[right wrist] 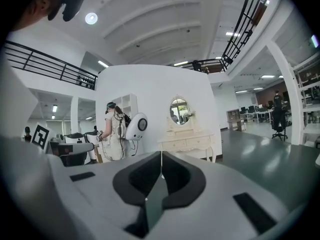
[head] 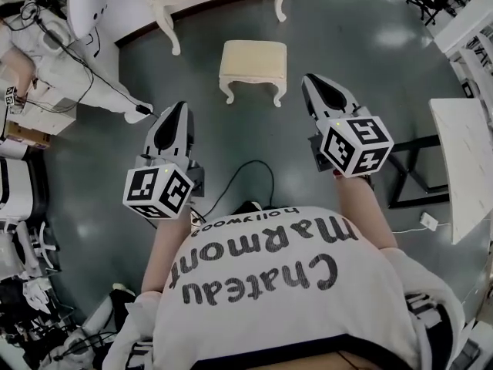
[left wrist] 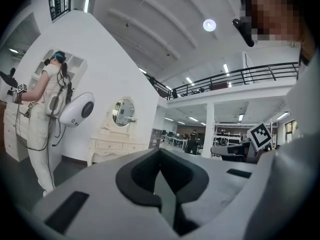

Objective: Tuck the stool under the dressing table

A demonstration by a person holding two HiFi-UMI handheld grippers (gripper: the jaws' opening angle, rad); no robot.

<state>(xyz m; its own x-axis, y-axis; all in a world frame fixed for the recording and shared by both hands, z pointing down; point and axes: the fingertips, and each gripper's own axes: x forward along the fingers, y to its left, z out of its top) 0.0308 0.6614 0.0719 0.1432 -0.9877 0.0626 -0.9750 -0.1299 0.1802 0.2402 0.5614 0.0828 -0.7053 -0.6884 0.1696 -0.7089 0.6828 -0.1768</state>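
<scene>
Only head view shows stool (head: 253, 66); left hand-held gripper (head: 179, 110), right hand-held gripper (head: 312, 83) closed, empty.

1. We are looking at an evenly bright hall, with a round ceiling lamp (left wrist: 209, 25) and strip lights (right wrist: 102, 64) shining down from overhead.
2. The glossy grey floor (head: 231, 137) is throwing back pale patches of glare near the top of the head view.
3. The stool (head: 253, 60) is casting only a faint, soft shadow.
4. Fisheye lenses are bowing straight lines, and black corners are ringing both gripper views.
5. The left tongs (left wrist: 160, 156) and right tongs (right wrist: 161, 159) are showing slightly soft up close, while the distant room is reading sharper.
</scene>
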